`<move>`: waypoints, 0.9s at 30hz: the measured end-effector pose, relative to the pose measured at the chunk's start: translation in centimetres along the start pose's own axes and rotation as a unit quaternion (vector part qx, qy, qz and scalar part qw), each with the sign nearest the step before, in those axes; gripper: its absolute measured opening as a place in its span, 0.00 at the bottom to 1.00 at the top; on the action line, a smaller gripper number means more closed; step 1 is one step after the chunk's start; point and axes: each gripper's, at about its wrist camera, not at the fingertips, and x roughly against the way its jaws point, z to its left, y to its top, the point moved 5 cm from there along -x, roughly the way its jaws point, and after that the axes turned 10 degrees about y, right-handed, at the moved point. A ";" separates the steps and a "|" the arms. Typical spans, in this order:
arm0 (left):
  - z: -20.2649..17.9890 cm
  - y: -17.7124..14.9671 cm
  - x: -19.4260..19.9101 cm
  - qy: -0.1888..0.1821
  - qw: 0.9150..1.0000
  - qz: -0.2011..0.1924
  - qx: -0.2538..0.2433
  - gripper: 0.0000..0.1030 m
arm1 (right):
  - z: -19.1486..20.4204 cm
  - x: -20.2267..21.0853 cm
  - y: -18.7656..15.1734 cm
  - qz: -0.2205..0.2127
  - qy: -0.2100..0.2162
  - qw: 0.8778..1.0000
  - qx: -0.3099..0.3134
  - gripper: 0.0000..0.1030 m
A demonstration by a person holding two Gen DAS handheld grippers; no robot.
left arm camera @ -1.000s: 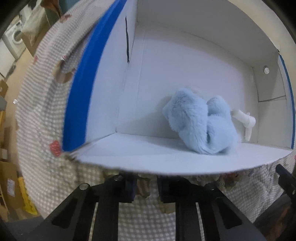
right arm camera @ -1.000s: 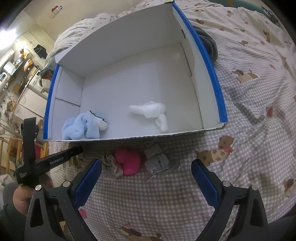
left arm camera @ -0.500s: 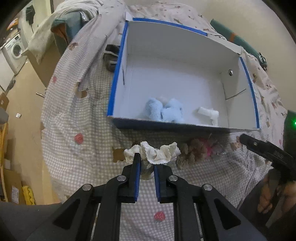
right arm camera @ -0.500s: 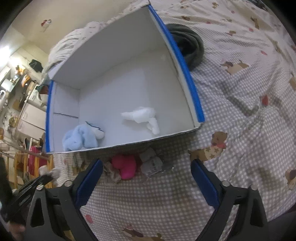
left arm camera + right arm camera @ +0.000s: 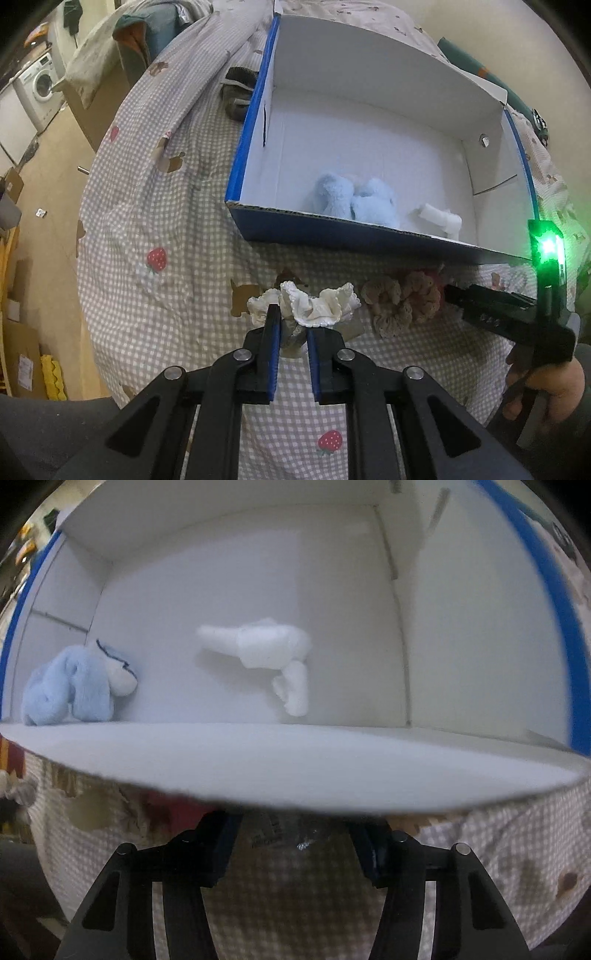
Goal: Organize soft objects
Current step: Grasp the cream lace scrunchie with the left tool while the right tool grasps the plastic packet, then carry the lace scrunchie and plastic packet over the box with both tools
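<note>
A cream frilly scrunchie (image 5: 310,308) is clamped in the left gripper (image 5: 291,332), above the bed (image 5: 147,206) just before the near wall of the box (image 5: 369,238). Only a fold is pinched, so it could slip free before clearing that wall. The right gripper (image 5: 295,834) is spread around a grey packet (image 5: 280,834), low against the wall; a snag on the cardboard is possible.

Both views show strong fisheye distortion: straight lines bow outward, and the corners vignette to black. Lighting is soft indoor ambient, moderately dim. In the left wrist view, focus is sharp; a green indicator light (image 5: 549,246) at the right edge flares and tints its surroundings. In the right wrist view, the near wall of the box (image 5: 295,760) is blurred, and the white toy (image 5: 266,648) casts a faint shadow on the box floor.
</note>
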 end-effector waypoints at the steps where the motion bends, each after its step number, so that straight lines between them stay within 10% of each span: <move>1: 0.0 0.0 0.0 -0.001 1.000 -0.001 0.001 0.12 | 0.4 -0.2 0.0 0.001 -0.001 1.000 0.008 0.58; 6: 0.1 0.1 0.4 -0.008 1.000 -0.005 0.004 0.12 | 2.4 -1.2 -0.7 0.022 -0.003 0.999 0.047 0.58; 13: 0.0 0.2 0.2 -0.006 1.000 -0.005 0.004 0.12 | 4.0 -0.7 -0.5 0.011 0.005 0.997 0.070 0.17; 27: -0.1 -0.5 0.8 0.008 1.000 -0.017 -0.009 0.12 | 7.7 9.0 -3.7 -0.072 0.097 0.990 0.080 0.15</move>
